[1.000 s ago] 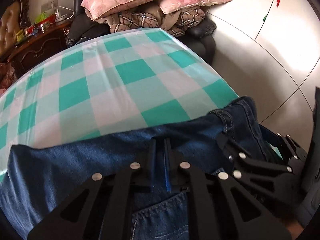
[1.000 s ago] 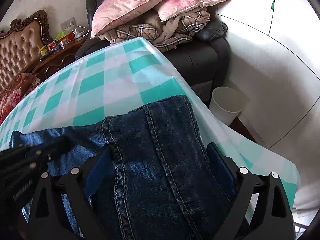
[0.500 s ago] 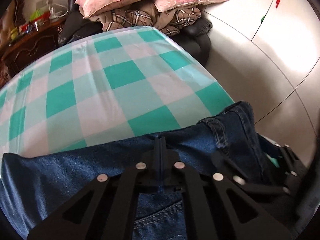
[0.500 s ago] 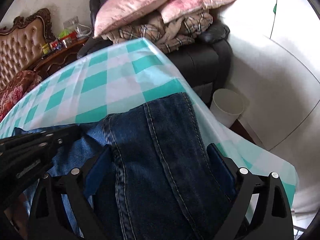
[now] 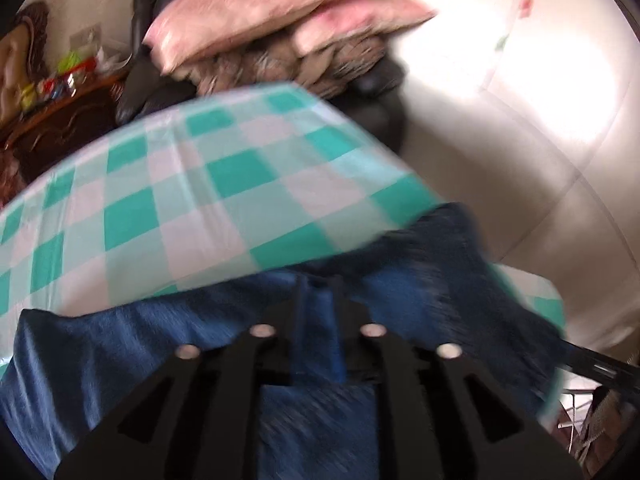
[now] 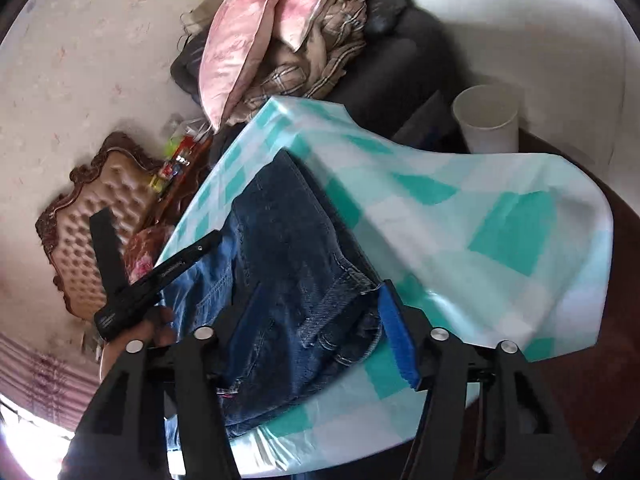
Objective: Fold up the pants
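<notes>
Mid-fold, the pants lie doubled on the desk; the left claw has just been opening and is now released and empty, the right claw has just been closing and is now clenched on their near end, which likely next needs carrying across.

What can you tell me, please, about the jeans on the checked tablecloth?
The jeans are dark blue denim with lighter stitched seams, lying bunched and partly folded at the near edge of the teal and white checked tablecloth. A paler blue part lies toward the left gripper, whose slightly parted jaws have just been opening over the denim. The right gripper straddles the darker part, jaws just closing; whether the pads press is unclear.
</notes>
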The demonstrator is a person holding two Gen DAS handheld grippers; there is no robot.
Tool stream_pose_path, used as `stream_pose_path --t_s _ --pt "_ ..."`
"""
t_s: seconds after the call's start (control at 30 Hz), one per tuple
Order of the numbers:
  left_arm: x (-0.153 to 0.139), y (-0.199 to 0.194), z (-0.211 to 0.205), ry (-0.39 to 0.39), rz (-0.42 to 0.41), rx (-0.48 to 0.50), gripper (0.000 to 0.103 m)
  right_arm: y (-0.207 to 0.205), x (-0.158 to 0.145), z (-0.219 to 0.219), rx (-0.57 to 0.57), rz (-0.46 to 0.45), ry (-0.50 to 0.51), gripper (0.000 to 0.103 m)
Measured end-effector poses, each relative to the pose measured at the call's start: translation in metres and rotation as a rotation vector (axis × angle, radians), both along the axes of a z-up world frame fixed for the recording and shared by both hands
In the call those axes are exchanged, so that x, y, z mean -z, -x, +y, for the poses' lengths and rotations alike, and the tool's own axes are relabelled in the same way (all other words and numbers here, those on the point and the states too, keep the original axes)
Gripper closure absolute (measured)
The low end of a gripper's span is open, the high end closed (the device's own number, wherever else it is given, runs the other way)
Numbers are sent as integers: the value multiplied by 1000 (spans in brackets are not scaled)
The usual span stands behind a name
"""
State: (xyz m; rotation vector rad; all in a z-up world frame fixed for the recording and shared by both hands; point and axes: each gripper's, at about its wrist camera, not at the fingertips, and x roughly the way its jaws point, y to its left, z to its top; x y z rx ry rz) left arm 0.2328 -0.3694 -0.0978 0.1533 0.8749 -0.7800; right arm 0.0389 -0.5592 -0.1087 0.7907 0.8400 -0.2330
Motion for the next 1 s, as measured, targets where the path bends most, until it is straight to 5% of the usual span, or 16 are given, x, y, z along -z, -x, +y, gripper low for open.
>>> stream_pose_path --t_s 0.1,0.2,0.43,0.47,0.5,0.6,0.73,0.9,1.0 --pt "-17 50 15 70 -44 107 66 5 0 -3 -16 1 -22 88" --pt "-17 103 29 85 -79 191 66 12 -11 8 -52 7 49 89" --pt "11 193 14 -89 -295 355 66 19 -26 10 -59 -16 24 90" --pt "20 197 8 -136 -330 363 67 21 -29 9 -63 -22 20 90" --pt "28 197 4 -186 -351 342 83 21 -30 10 -67 -18 27 90" --pt "28 196 6 -163 -339 347 96 23 -25 6 -57 -2 6 90" --pt "15 207 11 -136 -367 388 98 20 -9 7 -49 95 79 89" --pt "35 210 6 -161 -282 433 96 23 -21 13 22 145 234 56" --pt "36 200 13 -63 -168 410 84 24 -48 28 52 65 384 45"
